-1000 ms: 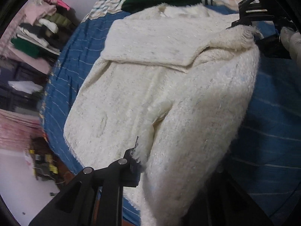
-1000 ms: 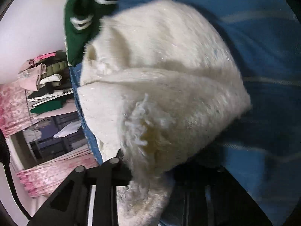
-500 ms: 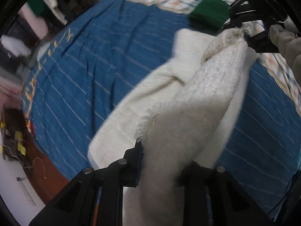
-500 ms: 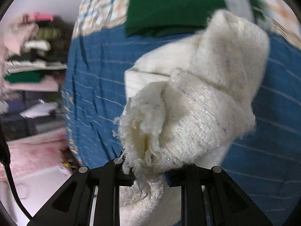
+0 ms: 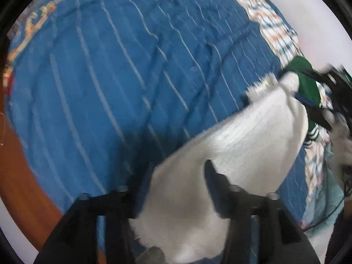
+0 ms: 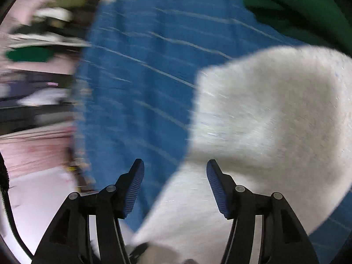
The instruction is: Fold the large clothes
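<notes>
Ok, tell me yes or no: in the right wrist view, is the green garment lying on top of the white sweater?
No. The green garment lies on the blue bedspread beyond the white sweater, not on top of it.

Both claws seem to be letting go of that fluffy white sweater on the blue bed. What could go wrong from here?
1. Both the left gripper and the right gripper are opening with the white sweater loose between the fingers, so the bundled fold may slump apart on the blue bedspread.
2. Its fuzzy fringe might snag on a ribbed pad as the grippers pull away.
3. It lies near the green garment; they could overlap.
</notes>
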A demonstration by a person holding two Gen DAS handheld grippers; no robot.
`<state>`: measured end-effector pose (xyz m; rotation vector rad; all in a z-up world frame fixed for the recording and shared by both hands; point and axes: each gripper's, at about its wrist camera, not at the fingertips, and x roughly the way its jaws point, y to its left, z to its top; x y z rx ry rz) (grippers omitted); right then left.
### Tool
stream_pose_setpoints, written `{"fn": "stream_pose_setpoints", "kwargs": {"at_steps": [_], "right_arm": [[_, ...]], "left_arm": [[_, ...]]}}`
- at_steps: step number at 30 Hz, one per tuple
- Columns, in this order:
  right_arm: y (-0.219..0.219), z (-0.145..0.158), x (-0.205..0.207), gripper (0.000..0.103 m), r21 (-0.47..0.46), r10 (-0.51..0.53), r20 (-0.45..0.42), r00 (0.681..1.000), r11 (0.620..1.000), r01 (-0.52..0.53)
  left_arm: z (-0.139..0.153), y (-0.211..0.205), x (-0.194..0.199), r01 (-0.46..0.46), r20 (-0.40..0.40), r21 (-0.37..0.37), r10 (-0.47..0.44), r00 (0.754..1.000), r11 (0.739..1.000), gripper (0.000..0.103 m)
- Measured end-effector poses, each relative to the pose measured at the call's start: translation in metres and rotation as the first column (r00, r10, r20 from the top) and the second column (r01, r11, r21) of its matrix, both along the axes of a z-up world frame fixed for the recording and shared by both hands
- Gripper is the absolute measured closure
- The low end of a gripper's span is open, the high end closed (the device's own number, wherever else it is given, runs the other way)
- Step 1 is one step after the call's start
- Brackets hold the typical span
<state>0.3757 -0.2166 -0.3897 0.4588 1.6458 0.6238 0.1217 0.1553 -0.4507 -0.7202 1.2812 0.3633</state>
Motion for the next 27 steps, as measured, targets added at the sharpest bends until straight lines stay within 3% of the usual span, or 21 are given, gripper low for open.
{"fn": "stream_pose_setpoints", "kwargs": {"at_steps": [1, 2, 3, 4, 6, 8, 10, 12, 14, 16, 18, 19, 20, 21, 23, 27], "right_arm": [[-0.022, 0.014, -0.001, 0.041, 0.058, -0.03, 0.021, 0.999, 0.998, 0.028], [-0.046, 0.026, -0.001, 0.036, 0.058, -0.062, 0.053, 0.997, 0.997, 0.059], [-0.064, 0.035, 0.0, 0.034, 0.041, -0.087, 0.09, 0.992, 0.996, 0.083], [-0.089, 0.043, -0.001, 0.031, 0.013, -0.104, 0.136, 0.985, 0.995, 0.104], [-0.148, 0.049, -0.007, 0.028, -0.119, -0.106, 0.222, 0.969, 0.984, 0.134], [-0.199, 0.027, -0.01, 0.027, -0.216, -0.1, 0.217, 0.971, 0.965, 0.148], [-0.232, -0.008, -0.008, 0.027, -0.217, -0.119, 0.164, 0.979, 0.964, 0.154], [-0.256, -0.046, -0.004, 0.027, -0.119, -0.152, 0.085, 0.985, 0.98, 0.161], [-0.265, -0.081, 0.002, 0.026, 0.02, -0.174, 0.019, 0.985, 0.985, 0.174], [-0.266, -0.112, 0.011, 0.026, 0.196, -0.222, -0.05, 0.974, 0.954, 0.228], [-0.262, -0.124, 0.019, 0.025, 0.289, -0.27, -0.07, 0.96, 0.916, 0.279], [-0.26, -0.125, 0.02, 0.028, 0.309, -0.282, -0.059, 0.957, 0.907, 0.287], [-0.258, -0.122, 0.021, 0.05, 0.32, -0.288, -0.03, 0.957, 0.904, 0.283], [-0.254, -0.121, 0.021, 0.062, 0.312, -0.289, -0.021, 0.957, 0.908, 0.281], [-0.254, -0.116, 0.014, 0.077, 0.299, -0.342, -0.021, 0.939, 0.895, 0.333], [-0.302, -0.082, -0.034, 0.082, 0.279, -0.504, -0.036, 0.863, 0.824, 0.493]], "left_arm": [[0.005, 0.001, -0.004, -0.004, -0.005, 0.05, 0.004, 1.0, 0.999, 0.032], [0.01, 0.0, -0.007, -0.003, -0.008, 0.106, 0.003, 1.0, 0.994, 0.022], [0.011, -0.002, -0.008, 0.004, -0.008, 0.141, -0.003, 1.0, 0.99, 0.019], [0.004, -0.008, -0.007, 0.021, -0.034, 0.183, -0.015, 0.999, 0.983, 0.019], [-0.014, -0.016, -0.002, 0.037, -0.068, 0.195, -0.024, 0.997, 0.98, 0.017], [-0.05, -0.026, 0.002, 0.051, -0.126, 0.193, -0.027, 0.992, 0.98, 0.017], [-0.078, -0.032, 0.005, 0.069, -0.162, 0.191, -0.038, 0.986, 0.979, 0.016], [-0.093, -0.032, 0.006, 0.066, -0.152, 0.215, -0.034, 0.988, 0.974, 0.0], [-0.099, -0.024, 0.005, 0.036, -0.123, 0.202, -0.01, 0.992, 0.979, 0.0], [-0.103, -0.014, 0.006, 0.009, -0.086, 0.178, 0.007, 0.996, 0.984, 0.0], [-0.106, -0.009, 0.008, 0.0, -0.059, 0.178, 0.011, 0.998, 0.984, 0.0], [-0.107, -0.007, 0.01, -0.002, -0.052, 0.184, 0.011, 0.999, 0.983, 0.0], [-0.107, -0.006, 0.012, 0.003, -0.051, 0.192, 0.007, 0.999, 0.981, 0.0], [-0.106, -0.005, 0.015, 0.013, -0.054, 0.202, -0.003, 0.999, 0.979, 0.0], [-0.103, -0.005, 0.019, 0.052, -0.079, 0.218, -0.035, 0.996, 0.975, 0.0], [-0.072, -0.002, 0.02, 0.058, -0.066, 0.249, -0.043, 0.997, 0.967, 0.0]]}}
